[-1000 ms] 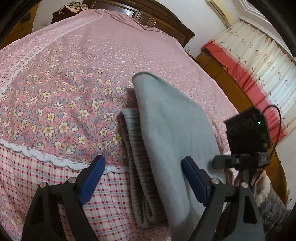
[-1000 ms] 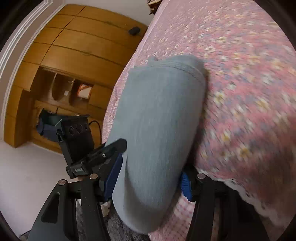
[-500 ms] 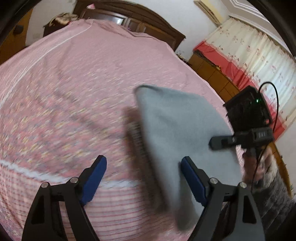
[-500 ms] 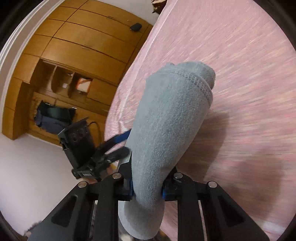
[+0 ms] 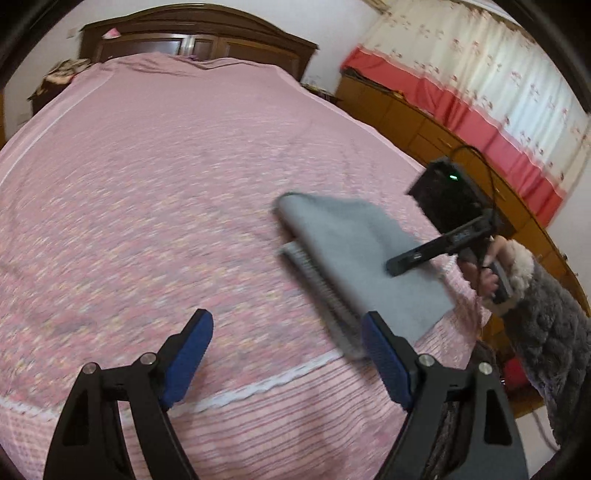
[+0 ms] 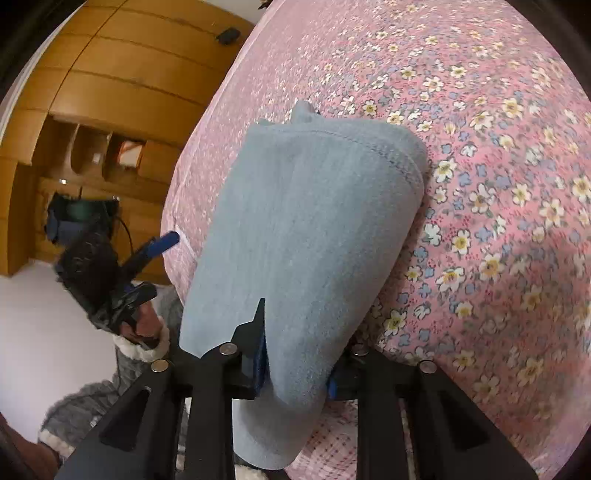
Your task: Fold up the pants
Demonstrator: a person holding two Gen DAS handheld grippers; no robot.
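Note:
The folded grey-blue pants (image 6: 314, 221) lie near the bed's foot edge, ribbed waistband (image 5: 317, 280) peeking out beneath. My right gripper (image 6: 299, 354) clamps the near end of the stack; its jaws are opening slightly, with the cloth still pressed between the blue pads. In the left wrist view the pants (image 5: 354, 251) sit to the right, with the right gripper's finger (image 5: 410, 258) on top of them. My left gripper (image 5: 286, 325) hovers open over bare bedspread left of the pants, holding nothing.
The pink floral bedspread (image 5: 166, 184) covers a large bed with a dark wooden headboard (image 5: 192, 33). Wooden cabinets and red-and-white curtains (image 5: 480, 96) stand at the right. A wooden wardrobe (image 6: 110, 92) is beyond the bed's other side. A fuzzy grey sleeve (image 5: 546, 325) is nearby.
My right gripper has closed on the pants' near end and carried the stack further onto the bed. My left gripper has pulled back and to the left, off the pants, still open.

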